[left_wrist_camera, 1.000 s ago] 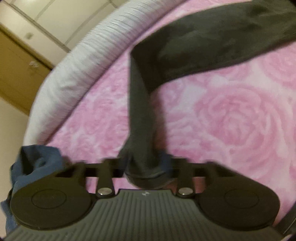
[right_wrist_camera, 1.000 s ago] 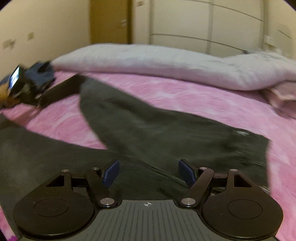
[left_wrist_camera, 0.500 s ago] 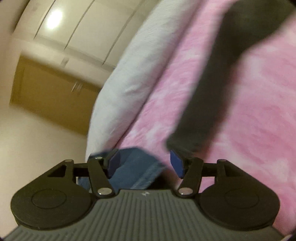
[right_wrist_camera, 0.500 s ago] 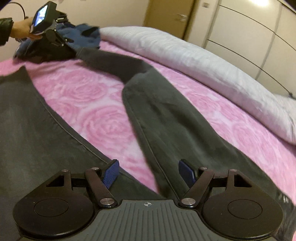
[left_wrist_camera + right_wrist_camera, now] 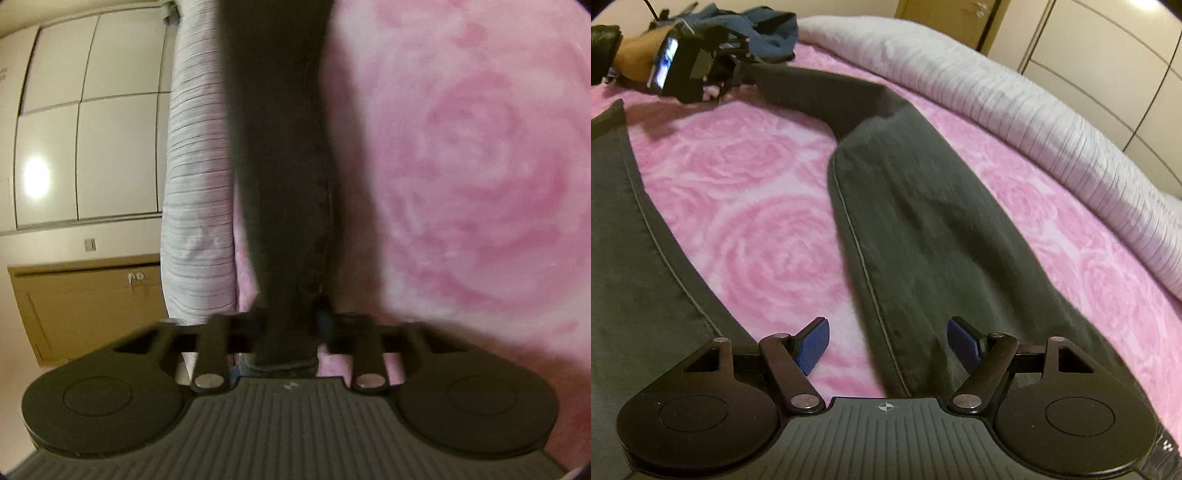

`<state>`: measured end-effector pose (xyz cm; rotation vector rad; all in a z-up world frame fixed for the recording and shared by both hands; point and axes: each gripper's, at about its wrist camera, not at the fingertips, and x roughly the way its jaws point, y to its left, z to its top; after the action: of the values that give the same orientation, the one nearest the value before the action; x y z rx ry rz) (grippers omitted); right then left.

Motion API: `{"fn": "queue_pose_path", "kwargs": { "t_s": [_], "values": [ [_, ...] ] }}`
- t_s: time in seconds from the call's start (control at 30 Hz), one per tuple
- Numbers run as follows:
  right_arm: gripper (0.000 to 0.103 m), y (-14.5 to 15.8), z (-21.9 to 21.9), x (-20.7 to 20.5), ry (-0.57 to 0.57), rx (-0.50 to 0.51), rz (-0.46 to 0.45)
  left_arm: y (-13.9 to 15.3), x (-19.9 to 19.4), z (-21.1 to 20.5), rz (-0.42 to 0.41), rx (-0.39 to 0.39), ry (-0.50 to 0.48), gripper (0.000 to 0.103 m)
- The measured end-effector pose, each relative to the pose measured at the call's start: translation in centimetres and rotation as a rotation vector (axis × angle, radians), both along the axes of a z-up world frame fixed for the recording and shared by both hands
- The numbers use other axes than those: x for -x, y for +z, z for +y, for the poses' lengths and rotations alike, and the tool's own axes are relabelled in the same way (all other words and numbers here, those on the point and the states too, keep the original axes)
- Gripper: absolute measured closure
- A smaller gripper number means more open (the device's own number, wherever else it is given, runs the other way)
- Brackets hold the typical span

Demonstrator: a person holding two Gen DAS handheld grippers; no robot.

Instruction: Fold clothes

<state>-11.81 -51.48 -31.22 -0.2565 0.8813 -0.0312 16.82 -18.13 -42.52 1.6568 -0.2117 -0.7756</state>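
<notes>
Far left in the right wrist view, the left gripper [image 5: 733, 79] sits low over the pink rose blanket [image 5: 750, 206] in the person's hand [image 5: 633, 64], jaws closing on the hem of the dark trousers [image 5: 916, 206]. Its own view shows the cuff of the far leg [image 5: 284, 347] pinched between the pads, leg cloth running straight ahead, so it reads as a grasp on the hem end, presumably to carry that leg over for a fold. A blue garment [image 5: 768, 27] lies bunched just behind it, not involved. Trousers lie spread on the blanket, legs splayed in a V: near leg [image 5: 646, 258] along the left edge, far leg kinked partway, which suggests it still needs straightening. The right gripper [image 5: 886, 345] hovers near the upper part of the far leg, blue pads apart, nothing between them touching; my read is it's placed to pin or grab that end while the left pulls. A grey ribbed duvet [image 5: 1052, 110] is rolled along the right, clear of the work.
</notes>
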Motion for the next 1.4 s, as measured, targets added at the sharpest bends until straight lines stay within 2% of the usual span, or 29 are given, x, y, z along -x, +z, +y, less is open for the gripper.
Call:
{"fn": "queue_pose_path", "kwargs": {
  "t_s": [0.1, 0.2, 0.23, 0.27, 0.3, 0.33, 0.37, 0.4, 0.43, 0.47, 0.53, 0.6, 0.67, 0.73, 0.83, 0.97, 1.0, 1.03, 1.07, 1.13, 1.2, 1.23, 1.3, 1.33, 1.37, 1.4],
  "values": [
    [0.029, 0.0, -0.3, 0.5, 0.03, 0.023, 0.032, 5.1, -0.8, 1.4, 0.055, 0.105, 0.024, 0.09],
    [0.029, 0.2, 0.0, 1.1, 0.098, 0.097, 0.066, 9.6, -1.7, 2.6, 0.156, 0.152, 0.036, 0.087],
    [0.029, 0.2, 0.1, 1.2, 0.12, 0.126, 0.077, 10.2, -1.7, 2.7, 0.185, 0.14, 0.042, 0.082],
    [0.029, 0.1, 0.2, 1.1, 0.139, 0.151, 0.088, 10.4, -1.8, 2.8, 0.182, 0.117, 0.045, 0.065],
    [0.03, 0.0, 0.4, 1.1, 0.157, 0.17, 0.096, 10.1, -1.9, 2.7, 0.142, 0.107, 0.049, 0.056],
    [0.039, -0.2, 0.6, 1.0, 0.175, 0.189, 0.104, 9.8, -1.8, 2.5, 0.093, 0.102, 0.054, 0.048],
    [0.046, -0.5, 0.8, 0.8, 0.19, 0.208, 0.115, 9.4, -1.9, 2.3, 0.058, 0.101, 0.069, 0.047],
    [0.069, -0.7, 0.9, 0.7, 0.202, 0.221, 0.125, 9.1, -1.8, 1.9, 0.032, 0.11, 0.092, 0.048],
    [0.085, -1.0, 1.0, 0.5, 0.211, 0.241, 0.132, 8.9, -1.7, 1.7, 0.017, 0.126, 0.104, 0.048],
    [0.09, -1.2, 1.0, 0.5, 0.218, 0.266, 0.132, 8.8, -1.3, 1.8, 0.016, 0.134, 0.101, 0.047],
    [0.094, -0.9, 0.9, 0.6, 0.228, 0.267, 0.119, 8.4, -0.1, 2.3, 0.025, 0.143, 0.079, 0.046],
    [0.095, 0.6, 0.3, 1.3, 0.211, 0.209, 0.075, 7.6, 1.5, 3.2, 0.051, 0.146, 0.028, 0.042],
    [0.095, 2.5, -0.7, 2.4, 0.183, 0.128, 0.013, 5.6, 3.4, 3.9, 0.061, 0.101, -0.044, 0.036],
    [0.095, 3.9, -1.6, 3.5, 0.169, 0.054, -0.036, 3.5, 5.1, 4.1, 0.061, 0.049, -0.104, 0.035],
    [0.095, 4.9, -1.7, 5.1, 0.193, 0.032, -0.064, 0.9, 5.9, 2.4, 0.055, 0.01, -0.144, 0.035],
    [0.095, 5.3, -1.7, 6.9, 0.221, 0.031, -0.064, -1.2, 5.4, -0.9, 0.031, 0.013, -0.164, 0.034],
    [0.095, 5.3, -1.7, 7.2, 0.218, 0.021, -0.063, -1.6, 5.2, -1.4, 0.029, -0.003, -0.164, 0.035],
    [0.095, 5.4, -1.7, 7.4, 0.215, 0.01, -0.061, -1.8, 5.0, -1.8, 0.028, -0.021, -0.164, 0.046],
    [0.095, 5.3, -1.7, 7.8, 0.215, 0.005, -0.058, -1.7, 4.8, -1.9, 0.038, -0.032, -0.152, 0.072],
    [0.095, 5.0, -1.3, 8.2, 0.224, 0.009, -0.047, -0.9, 4.7, -1.5, 0.06, -0.034, -0.115, 0.091],
    [0.095, 4.7, -1.1, 8.6, 0.231, 0.013, -0.038, -0.3, 4.9, 0.3, 0.061, -0.045, -0.114, 0.091],
    [0.095, 4.5, -1.0, 8.7, 0.233, 0.008, -0.033, 0.0, 5.1, 1.3, 0.061, -0.052, -0.117, 0.089],
    [0.095, 4.2, -0.8, 8.8, 0.241, 0.009, -0.023, 0.5, 5.4, 3.2, 0.061, -0.068, -0.124, 0.076],
    [0.095, 4.1, -0.8, 8.8, 0.245, 0.019, -0.019, 0.8, 5.5, 4.2, 0.06, -0.075, -0.127, 0.05],
    [0.095, 4.0, -0.7, 8.8, 0.247, 0.027, -0.016, 0.6, 5.6, 5.1, 0.041, -0.094, -0.14, 0.033],
    [0.095, 3.9, -0.6, 8.8, 0.246, 0.032, -0.017, 0.2, 5.3, 5.5, 0.02, -0.116, -0.147, 0.031]
  ]
}}
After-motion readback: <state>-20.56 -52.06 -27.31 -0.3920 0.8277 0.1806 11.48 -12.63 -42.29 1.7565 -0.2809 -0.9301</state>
